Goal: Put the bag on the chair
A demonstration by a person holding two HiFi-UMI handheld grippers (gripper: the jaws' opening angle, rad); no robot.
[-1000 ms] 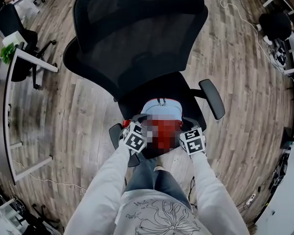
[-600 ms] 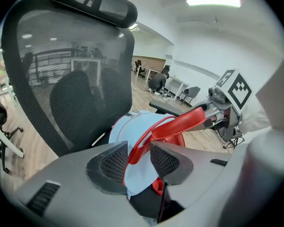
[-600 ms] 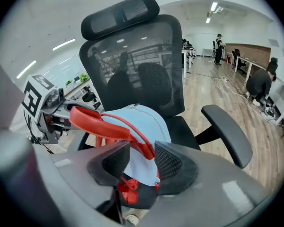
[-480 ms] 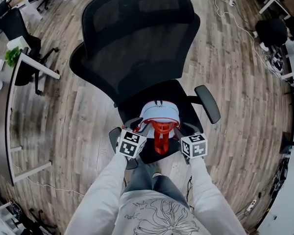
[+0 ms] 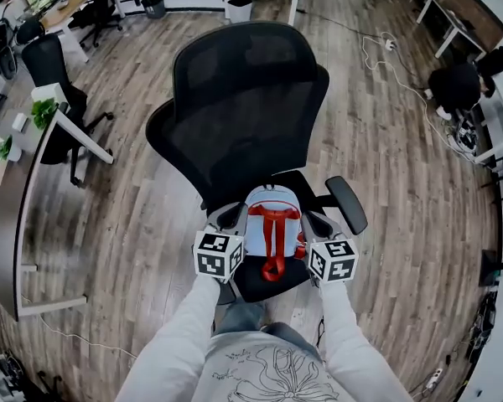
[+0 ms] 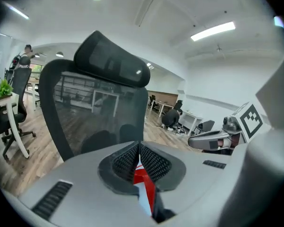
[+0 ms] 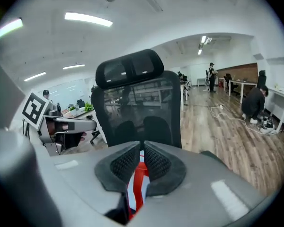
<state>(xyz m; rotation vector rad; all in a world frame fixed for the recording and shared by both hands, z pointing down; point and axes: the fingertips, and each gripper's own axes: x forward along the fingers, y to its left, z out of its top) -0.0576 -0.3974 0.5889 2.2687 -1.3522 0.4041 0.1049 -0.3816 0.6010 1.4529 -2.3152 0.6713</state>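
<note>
When looking down from the head, saw the pale blue bag (image 5: 272,214) with red straps lying on the seat of the black chair (image 5: 243,115), top end against the backrest, straps trailing toward the seat's front edge. Found the left gripper (image 5: 230,216) just beside the bag's left flank and the right gripper (image 5: 318,224) just beside its right flank, near the armrest (image 5: 346,205). Noted both aimed toward the backrest, over a wooden floor (image 5: 402,141).

Through the left gripper view, found the pads (image 6: 153,163) brought together at the tips, having just been closing, with nothing clamped between them. Glimpsed red and pale blue of the bag (image 6: 145,179) low in the slot behind the pads, and mesh backrest straight ahead.

Through the right gripper view, found the pads (image 7: 121,163) not quite met, having just been closing, a thin gap left and nothing gripped. Glimpsed the bag's (image 7: 138,186) red strap and blue cloth low through that gap, with the backrest filling the middle beyond.
</note>
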